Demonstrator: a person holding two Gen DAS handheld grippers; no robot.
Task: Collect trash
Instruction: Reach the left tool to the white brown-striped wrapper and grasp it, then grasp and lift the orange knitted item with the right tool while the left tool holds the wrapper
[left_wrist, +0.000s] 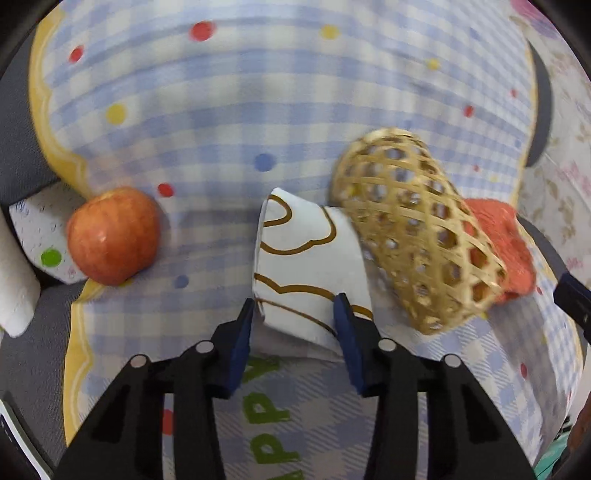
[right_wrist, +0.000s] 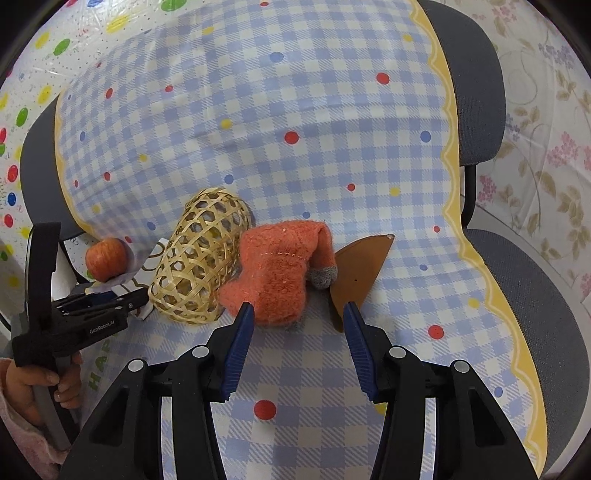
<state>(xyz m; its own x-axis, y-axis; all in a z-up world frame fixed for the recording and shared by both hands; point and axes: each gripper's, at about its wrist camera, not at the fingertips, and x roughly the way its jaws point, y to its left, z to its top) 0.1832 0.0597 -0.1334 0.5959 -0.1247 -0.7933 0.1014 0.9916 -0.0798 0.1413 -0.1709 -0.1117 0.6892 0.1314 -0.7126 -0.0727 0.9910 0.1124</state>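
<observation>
A crumpled white paper cup (left_wrist: 306, 258) with brown line drawings lies on the blue checked cloth (left_wrist: 258, 92). My left gripper (left_wrist: 295, 310) has its two blue fingers on either side of the cup's near end, touching it. A woven bamboo basket (left_wrist: 413, 236) lies on its side just right of the cup. In the right wrist view the basket (right_wrist: 199, 258) lies left of an orange glove (right_wrist: 280, 269) and a brown leather piece (right_wrist: 360, 273). My right gripper (right_wrist: 297, 314) is open, just in front of the glove. The left gripper (right_wrist: 110, 302) shows at the left there.
A red apple (left_wrist: 112, 236) sits left of the cup, at the cloth's edge; it also shows in the right wrist view (right_wrist: 105, 258). Grey chair cushions (right_wrist: 476, 96) lie under the cloth at the right. Floral sheeting (right_wrist: 546, 147) covers the far right.
</observation>
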